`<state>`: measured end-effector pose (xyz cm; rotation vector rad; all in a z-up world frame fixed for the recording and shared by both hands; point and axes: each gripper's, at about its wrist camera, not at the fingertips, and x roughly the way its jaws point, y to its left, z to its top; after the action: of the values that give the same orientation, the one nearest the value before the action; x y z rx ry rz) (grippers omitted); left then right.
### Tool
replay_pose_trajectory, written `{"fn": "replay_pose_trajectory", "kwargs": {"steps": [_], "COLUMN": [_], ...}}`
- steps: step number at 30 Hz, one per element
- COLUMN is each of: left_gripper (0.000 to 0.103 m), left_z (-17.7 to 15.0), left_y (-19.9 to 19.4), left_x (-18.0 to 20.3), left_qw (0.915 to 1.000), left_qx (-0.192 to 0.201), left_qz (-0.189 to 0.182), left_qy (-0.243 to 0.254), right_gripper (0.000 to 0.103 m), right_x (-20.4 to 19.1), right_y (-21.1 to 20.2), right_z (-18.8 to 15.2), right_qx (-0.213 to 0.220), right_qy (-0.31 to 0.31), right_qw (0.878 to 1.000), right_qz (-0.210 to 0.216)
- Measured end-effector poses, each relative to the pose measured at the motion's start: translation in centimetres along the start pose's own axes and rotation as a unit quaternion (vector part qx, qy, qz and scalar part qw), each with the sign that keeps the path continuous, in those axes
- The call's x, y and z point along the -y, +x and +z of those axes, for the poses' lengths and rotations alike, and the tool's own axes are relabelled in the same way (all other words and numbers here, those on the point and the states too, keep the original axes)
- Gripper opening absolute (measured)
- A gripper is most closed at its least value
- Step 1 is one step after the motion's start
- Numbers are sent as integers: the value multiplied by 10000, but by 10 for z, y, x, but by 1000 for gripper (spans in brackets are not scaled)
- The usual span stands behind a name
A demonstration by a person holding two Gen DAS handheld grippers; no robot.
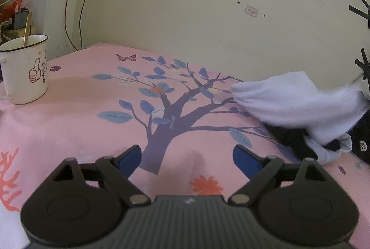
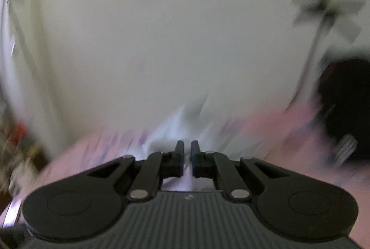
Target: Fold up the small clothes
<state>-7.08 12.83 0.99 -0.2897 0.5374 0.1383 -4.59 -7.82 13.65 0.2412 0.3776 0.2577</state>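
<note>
Pink tree-print cloth (image 1: 76,115) covers the bench, wall (image 1: 185,6) behind. Dark garment (image 1: 289,136) at right edge. White cloth (image 1: 289,101) hangs lifted at right, draped over the dark one, long axis running left-right, left end pointing at the tree. Mug (image 1: 25,68) stands far left, well apart. Left claw (image 1: 187,160) wide, empty. Right claw (image 2: 187,149) narrow; view blurred, grip cannot be told.

Mug (image 1: 24,68) left, clothes (image 1: 296,108) right, bare between
</note>
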Motion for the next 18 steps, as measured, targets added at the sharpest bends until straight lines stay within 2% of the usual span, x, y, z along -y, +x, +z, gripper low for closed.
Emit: {"fn": "replay_pose_trajectory", "kwargs": {"steps": [2,4,7,10,11,12,13,15,18], "left_gripper": [91,91,91,92,92,92,92,93,93], "left_z": [1,1,1,1,1,1,1,1,-1], "left_y": [-1,-1,0,1,1,1,1,1,0], "left_x": [0,1,2,3,3,3,3,4,5], "left_qw": [10000,10000,10000,10000,10000,9999,9999,9999,9999], "left_qx": [15,22,4,-12,-18,-21,-23,-23,-5], "left_qz": [11,18,16,42,50,55,63,71,78], "left_qy": [-5,7,45,72,79,81,82,86,120], "right_gripper": [0,0,0,3,37,59,92,91,91], "right_x": [13,25,29,41,44,45,47,47,31], "right_y": [-30,-58,-89,-105,-104,-101,-101,-99,-75], "right_z": [30,48,49,39,37,34,25,16,10], "right_qx": [675,1135,1485,1563,1521,1425,1403,1298,750], "right_qy": [164,373,203,356,407,479,569,703,329], "right_qw": [9968,9905,9830,9791,9790,9778,9754,9792,9925], "right_qz": [-386,-675,-1061,-1249,-1293,-1460,-1603,-1393,-909]}}
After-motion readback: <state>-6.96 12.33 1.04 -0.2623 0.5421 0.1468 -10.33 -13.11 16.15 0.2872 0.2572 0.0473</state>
